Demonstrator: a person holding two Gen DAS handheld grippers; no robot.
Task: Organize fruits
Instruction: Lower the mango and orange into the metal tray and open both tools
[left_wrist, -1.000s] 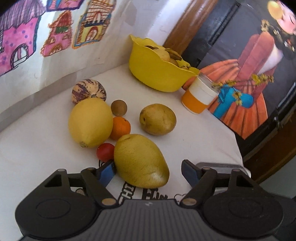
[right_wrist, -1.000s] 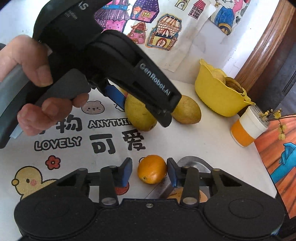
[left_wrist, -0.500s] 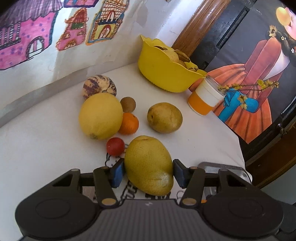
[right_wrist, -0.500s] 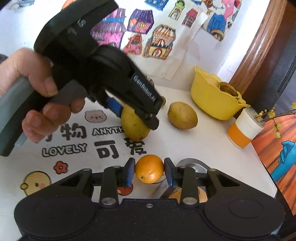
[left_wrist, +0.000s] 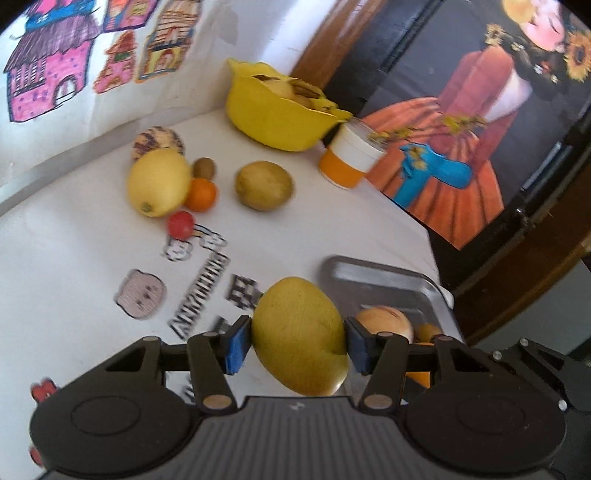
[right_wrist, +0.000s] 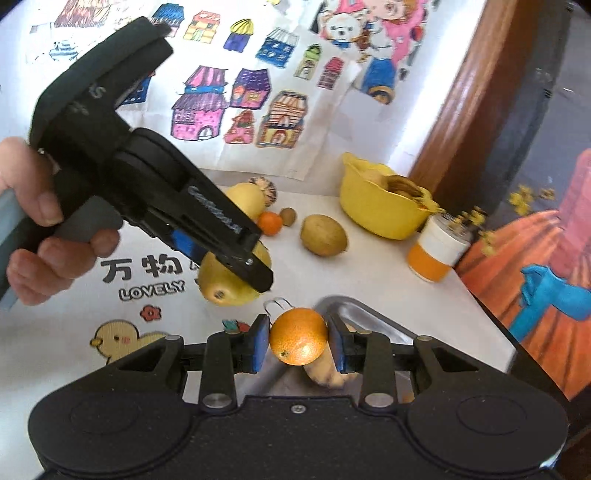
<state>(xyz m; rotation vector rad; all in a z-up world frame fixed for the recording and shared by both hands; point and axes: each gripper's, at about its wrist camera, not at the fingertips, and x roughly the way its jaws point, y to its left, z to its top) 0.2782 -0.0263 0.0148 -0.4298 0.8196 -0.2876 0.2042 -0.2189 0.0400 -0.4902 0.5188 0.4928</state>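
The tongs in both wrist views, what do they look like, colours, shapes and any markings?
Both the left tongs and the right tongs are matte black plastic with blue pads on the fingertips, silver pivot rivets, and two round discs flanking a ribbed centre panel. In the right wrist view, the left unit has white lettering, too blurred to read, and a grey handle in a hand.

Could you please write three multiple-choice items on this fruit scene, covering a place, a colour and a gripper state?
1. Where is the metal tray?
A. at the table's near right corner
B. against the wall drawings
C. under the yellow bowl

2. What colour is the bowl holding fruit at the back?
A. blue
B. yellow
C. white

3. What is the right gripper doing?
A. open over nothing
B. clamped on an orange
C. clamped on a cup

Answers:
1 A, the tray sits at the table's near right edge.
2 B, the bowl is plainly yellow.
3 B, blue pads press both sides of the orange.
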